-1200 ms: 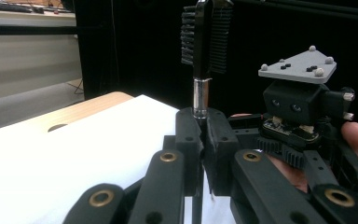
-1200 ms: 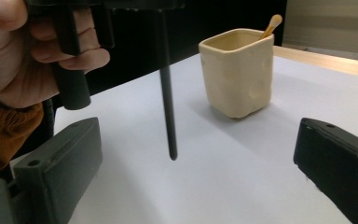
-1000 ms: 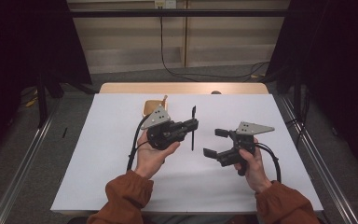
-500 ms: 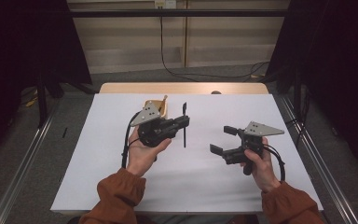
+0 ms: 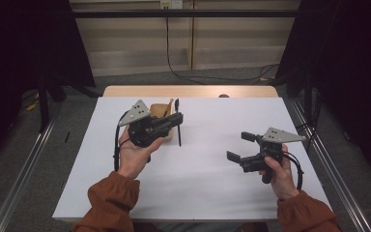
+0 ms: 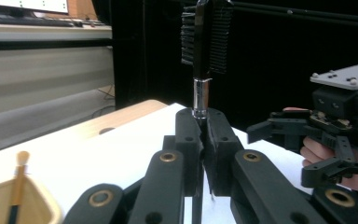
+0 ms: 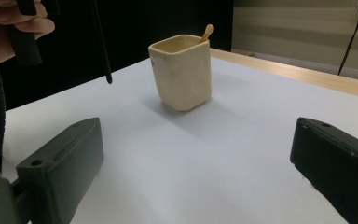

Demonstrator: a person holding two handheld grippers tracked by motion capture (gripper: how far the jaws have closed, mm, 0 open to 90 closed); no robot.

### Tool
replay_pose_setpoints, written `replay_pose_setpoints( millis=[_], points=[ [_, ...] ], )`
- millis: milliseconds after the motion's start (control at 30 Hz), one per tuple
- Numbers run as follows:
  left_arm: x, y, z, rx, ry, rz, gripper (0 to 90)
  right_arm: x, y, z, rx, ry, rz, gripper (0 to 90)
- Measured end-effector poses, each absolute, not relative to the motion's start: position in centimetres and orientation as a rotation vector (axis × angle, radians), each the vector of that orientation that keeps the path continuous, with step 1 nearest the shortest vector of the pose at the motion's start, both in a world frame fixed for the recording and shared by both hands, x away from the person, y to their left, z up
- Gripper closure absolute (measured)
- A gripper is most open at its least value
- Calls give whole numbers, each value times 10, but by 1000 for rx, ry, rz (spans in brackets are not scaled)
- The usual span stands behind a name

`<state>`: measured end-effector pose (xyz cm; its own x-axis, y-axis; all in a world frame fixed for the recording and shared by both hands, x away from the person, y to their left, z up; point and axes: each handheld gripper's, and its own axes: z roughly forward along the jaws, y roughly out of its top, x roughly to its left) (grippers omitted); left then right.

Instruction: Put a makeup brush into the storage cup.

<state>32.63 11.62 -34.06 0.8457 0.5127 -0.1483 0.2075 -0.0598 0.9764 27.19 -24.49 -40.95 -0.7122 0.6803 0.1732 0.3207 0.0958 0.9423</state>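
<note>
From above, my left gripper (image 5: pixel 176 121) pinches a brush (image 5: pixel 178 126) beside the cup (image 5: pixel 160 109); my right gripper (image 5: pixel 242 146) hovers wide open. Left gripper view: brush (image 6: pixel 206 42) upright. Right gripper view: cup (image 7: pixel 182 72) ahead.

L tongs (image 5: pixel 178 122) clamped tight, held raised; R tongs (image 5: pixel 241 146) spread wide, low over table.

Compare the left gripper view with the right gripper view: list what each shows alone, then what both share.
Left gripper view alone: the left gripper shut on a black brush, bristles up, and the right gripper beyond. Right gripper view alone: its own jaws wide apart, the brush's thin handle tip. Shared: the beige cup holding a wooden stick, on the white table.
</note>
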Motion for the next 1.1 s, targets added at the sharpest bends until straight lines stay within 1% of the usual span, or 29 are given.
replay_pose_setpoints(
  millis=[500,567,867,1100],
  points=[
    [339,152,-321,1602,627,347,854,251,-276,-424,1096,1966,1592,24],
    [341,154,-319,1601,631,353,854,247,-282,-426,1127,1946,1582,35],
    [353,160,-315,1605,654,375,855,228,-294,-436,1148,1925,1559,30],
    [368,165,-314,1610,673,392,855,226,-297,-441,1167,1925,1538,27]
  ],
)
